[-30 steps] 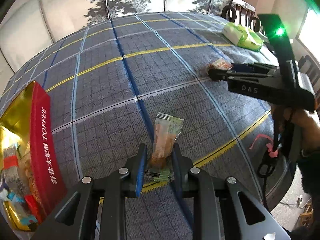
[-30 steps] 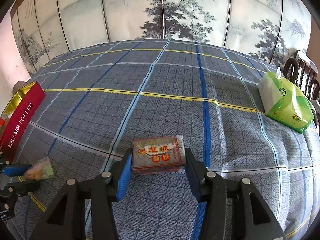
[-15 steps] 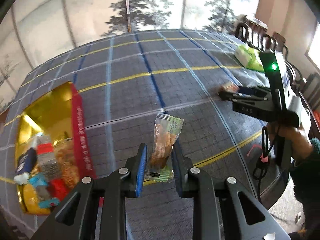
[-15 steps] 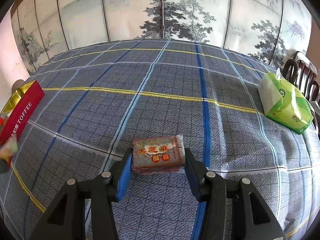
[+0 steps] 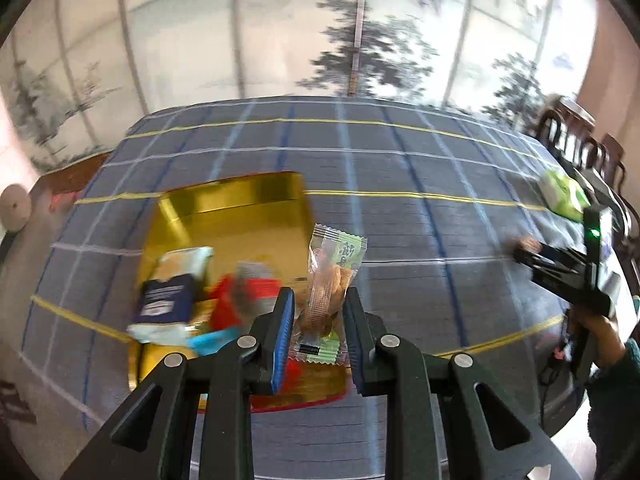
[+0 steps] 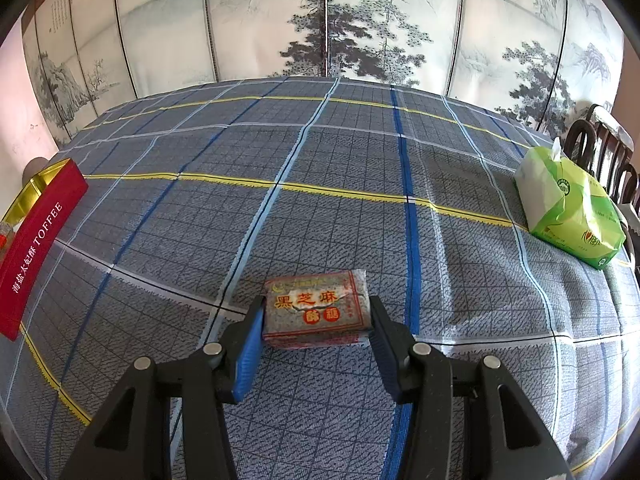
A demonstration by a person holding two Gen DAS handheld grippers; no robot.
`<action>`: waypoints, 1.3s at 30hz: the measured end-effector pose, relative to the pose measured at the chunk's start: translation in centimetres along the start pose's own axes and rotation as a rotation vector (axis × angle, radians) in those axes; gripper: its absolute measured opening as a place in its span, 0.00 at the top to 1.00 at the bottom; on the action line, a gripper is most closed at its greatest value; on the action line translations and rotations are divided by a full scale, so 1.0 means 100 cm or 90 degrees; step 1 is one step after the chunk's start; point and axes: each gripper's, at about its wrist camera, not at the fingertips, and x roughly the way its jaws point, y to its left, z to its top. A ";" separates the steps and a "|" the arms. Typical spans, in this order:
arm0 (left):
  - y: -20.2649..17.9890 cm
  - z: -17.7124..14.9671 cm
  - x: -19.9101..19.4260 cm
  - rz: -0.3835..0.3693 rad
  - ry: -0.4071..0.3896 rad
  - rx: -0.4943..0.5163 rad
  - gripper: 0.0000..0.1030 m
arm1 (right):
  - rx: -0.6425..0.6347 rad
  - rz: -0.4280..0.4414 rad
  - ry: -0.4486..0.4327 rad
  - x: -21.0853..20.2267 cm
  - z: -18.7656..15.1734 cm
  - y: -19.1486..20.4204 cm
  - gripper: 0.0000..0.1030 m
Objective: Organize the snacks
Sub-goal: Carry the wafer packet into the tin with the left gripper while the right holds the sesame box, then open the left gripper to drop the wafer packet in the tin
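My left gripper [image 5: 318, 322] is shut on a clear and green snack packet [image 5: 330, 280], held upright in the air over the near right part of the gold-lined toffee box [image 5: 240, 208]. Several wrapped snacks [image 5: 168, 296] lie in that box. My right gripper [image 6: 316, 328] is shut on a flat grey and red sesame candy pack [image 6: 316, 310] that rests on the checked tablecloth [image 6: 320, 184]. In the left wrist view the right gripper [image 5: 528, 250] sits at the far right, held by a hand [image 5: 596, 332]. The box's red wall [image 6: 32, 248] shows at the left of the right wrist view.
A green tissue pack [image 6: 568, 208] lies at the table's right edge, with dark wooden chairs [image 6: 604, 148] behind it. A painted folding screen [image 6: 320, 20] stands behind the table. The left wrist view is blurred by motion.
My left gripper has lifted the snack packet off the cloth and carried it left, over the toffee box. The right gripper and its candy pack have not moved.
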 end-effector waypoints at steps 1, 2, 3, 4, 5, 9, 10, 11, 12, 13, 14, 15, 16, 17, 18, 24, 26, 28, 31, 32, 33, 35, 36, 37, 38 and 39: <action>0.006 -0.001 0.001 0.006 0.002 -0.008 0.79 | 0.000 0.000 0.000 0.000 0.000 0.000 0.51; 0.016 -0.001 0.002 0.014 0.006 -0.022 0.79 | 0.000 0.000 0.000 0.000 0.000 0.000 0.51; 0.022 -0.002 0.004 0.016 0.011 -0.032 0.79 | 0.000 0.000 0.000 0.000 0.000 0.000 0.51; 0.029 -0.003 0.006 0.017 0.018 -0.046 0.79 | 0.000 0.000 0.000 0.000 0.000 0.000 0.51; 0.038 -0.004 0.008 0.018 0.025 -0.063 0.79 | 0.000 0.000 0.000 0.000 0.000 0.001 0.51; 0.054 -0.007 0.015 0.025 0.041 -0.096 0.79 | -0.001 -0.001 0.000 0.000 0.000 -0.001 0.51; 0.057 -0.007 0.016 0.029 0.039 -0.104 0.79 | -0.002 -0.001 0.000 0.000 0.000 -0.001 0.51; 0.060 -0.008 0.017 0.031 0.042 -0.107 0.79 | -0.002 -0.002 0.001 0.000 0.000 -0.001 0.51; 0.063 -0.009 0.020 0.033 0.044 -0.110 0.79 | -0.002 -0.002 0.001 0.000 -0.001 -0.002 0.51; 0.064 -0.009 0.022 0.035 0.045 -0.113 0.79 | -0.002 -0.001 0.001 0.000 0.000 -0.001 0.51; 0.066 -0.009 0.025 0.037 0.049 -0.114 0.79 | -0.002 -0.001 0.001 0.000 -0.001 -0.001 0.51; 0.067 -0.010 0.027 0.040 0.051 -0.114 0.79 | -0.001 -0.001 0.001 0.000 0.000 0.000 0.51; 0.069 -0.010 0.031 0.045 0.056 -0.115 0.79 | -0.001 -0.001 0.001 0.000 0.000 0.000 0.51; 0.070 -0.010 0.034 0.047 0.062 -0.115 0.79 | -0.002 -0.001 0.001 0.000 0.000 0.000 0.51; 0.071 -0.010 0.036 0.047 0.065 -0.116 0.79 | -0.002 -0.001 0.001 0.000 0.000 0.000 0.51; 0.074 -0.012 0.048 0.051 0.077 -0.114 0.79 | -0.002 -0.002 0.001 -0.001 0.000 0.000 0.51; 0.072 -0.013 0.051 0.056 0.078 -0.110 0.79 | -0.002 -0.002 0.001 -0.001 0.000 0.000 0.51; 0.071 -0.013 0.053 0.056 0.083 -0.109 0.79 | -0.002 -0.002 0.001 -0.001 0.000 0.000 0.51; 0.071 -0.013 0.056 0.060 0.087 -0.107 0.79 | -0.003 -0.002 0.001 0.000 0.000 0.000 0.51; 0.071 -0.013 0.056 0.060 0.086 -0.106 0.78 | -0.003 -0.002 0.001 -0.001 0.000 -0.001 0.51; 0.071 -0.013 0.057 0.061 0.087 -0.104 0.77 | -0.003 -0.002 0.001 0.000 0.000 0.000 0.51; 0.070 -0.014 0.058 0.061 0.088 -0.101 0.76 | -0.003 -0.002 0.001 0.000 0.000 0.000 0.51; 0.070 -0.014 0.058 0.063 0.088 -0.099 0.76 | -0.003 -0.002 0.001 -0.001 0.000 -0.001 0.51; 0.070 -0.014 0.058 0.064 0.088 -0.099 0.76 | -0.003 -0.002 0.001 0.000 0.000 0.000 0.51; 0.069 -0.014 0.058 0.063 0.089 -0.098 0.76 | -0.003 -0.002 0.001 0.000 0.000 0.000 0.51; 0.069 -0.014 0.059 0.065 0.089 -0.094 0.76 | -0.003 -0.002 0.001 -0.001 0.000 -0.001 0.51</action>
